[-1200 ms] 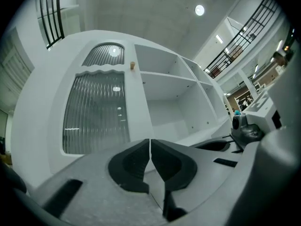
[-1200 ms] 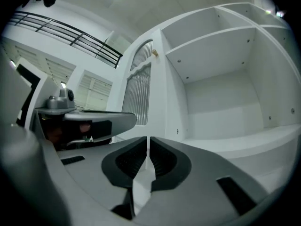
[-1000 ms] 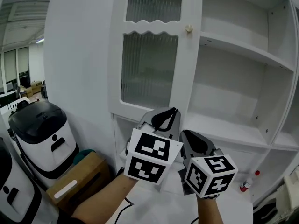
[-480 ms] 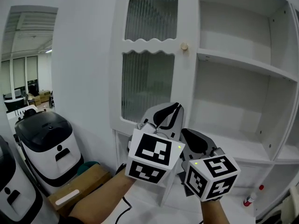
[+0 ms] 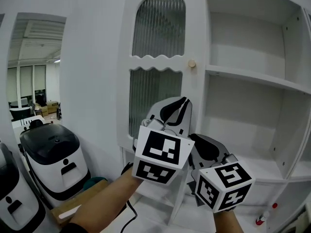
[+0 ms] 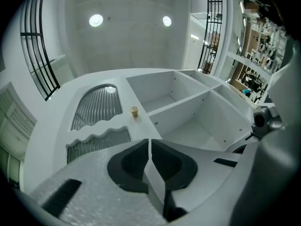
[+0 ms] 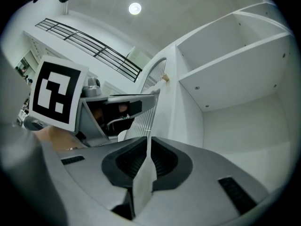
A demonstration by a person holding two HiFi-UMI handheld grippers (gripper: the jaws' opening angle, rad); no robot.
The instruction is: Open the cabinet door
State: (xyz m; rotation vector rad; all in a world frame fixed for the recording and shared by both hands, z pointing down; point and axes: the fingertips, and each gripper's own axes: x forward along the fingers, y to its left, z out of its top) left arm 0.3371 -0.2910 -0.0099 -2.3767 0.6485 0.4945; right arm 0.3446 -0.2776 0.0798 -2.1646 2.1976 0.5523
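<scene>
The white cabinet door (image 5: pixel 158 72) has ribbed glass panes, an arched top and a small beige knob (image 5: pixel 192 63); it sits flush with the frame. My left gripper (image 5: pixel 176 109) is shut and empty, below the knob and in front of the lower pane. My right gripper (image 5: pixel 204 147) is also shut and empty, lower and to the right. In the left gripper view the closed jaws (image 6: pixel 149 142) sit under the knob (image 6: pixel 135 111). The right gripper view has its closed jaws (image 7: pixel 148 142) low in the frame, the knob (image 7: pixel 164 79) above them and the left gripper's marker cube (image 7: pixel 55 93) at the left.
Open white shelves (image 5: pixel 252 79) fill the cabinet's right half. A white and black machine (image 5: pixel 53 154) and a cardboard box (image 5: pixel 73 205) stand on the floor at the left. A red-capped bottle (image 5: pixel 268 211) lies low at the right.
Both grippers have risen in front of the door, still shut. The head view has tilted up, so the door's arched top now shows.
</scene>
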